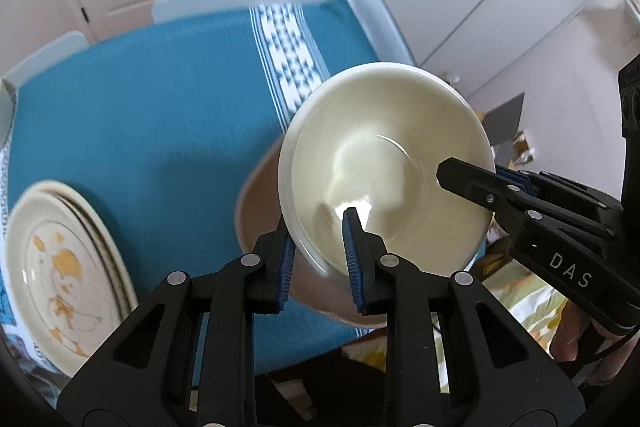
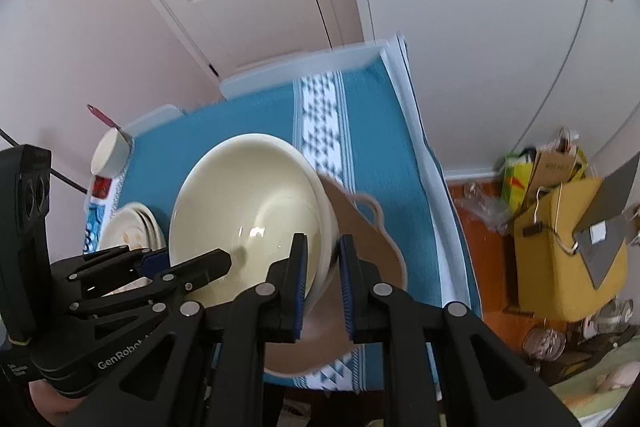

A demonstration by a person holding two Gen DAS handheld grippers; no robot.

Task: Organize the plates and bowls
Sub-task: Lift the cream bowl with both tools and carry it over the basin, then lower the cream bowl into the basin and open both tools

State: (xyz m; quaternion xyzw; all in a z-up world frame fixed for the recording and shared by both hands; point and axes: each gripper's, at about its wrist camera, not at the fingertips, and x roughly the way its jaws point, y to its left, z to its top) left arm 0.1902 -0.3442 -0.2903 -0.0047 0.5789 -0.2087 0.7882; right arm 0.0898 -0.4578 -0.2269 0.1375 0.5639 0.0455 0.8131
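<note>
- Cream bowl (image 1: 384, 167) held in the air above the teal tablecloth (image 1: 160, 115), near its front edge; brown dish (image 1: 260, 203) nested under it.
- Left gripper (image 1: 320, 251) clamped tight on the near rim; right gripper (image 2: 323, 283) clamped tight on the opposite rim.
- Stained plates (image 1: 60, 267) already stacked at the left; small white bowl (image 2: 110, 155) sits apart, seemingly unsorted.
- Bowl not yet set down.
- Lettering: "DAS" and "GenRobot" on gripper bodies.

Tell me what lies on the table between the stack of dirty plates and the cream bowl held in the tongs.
Only bare blue tablecloth separates the stack of dirty plates from the cream bowl; the left wrist view shows it best.
</note>
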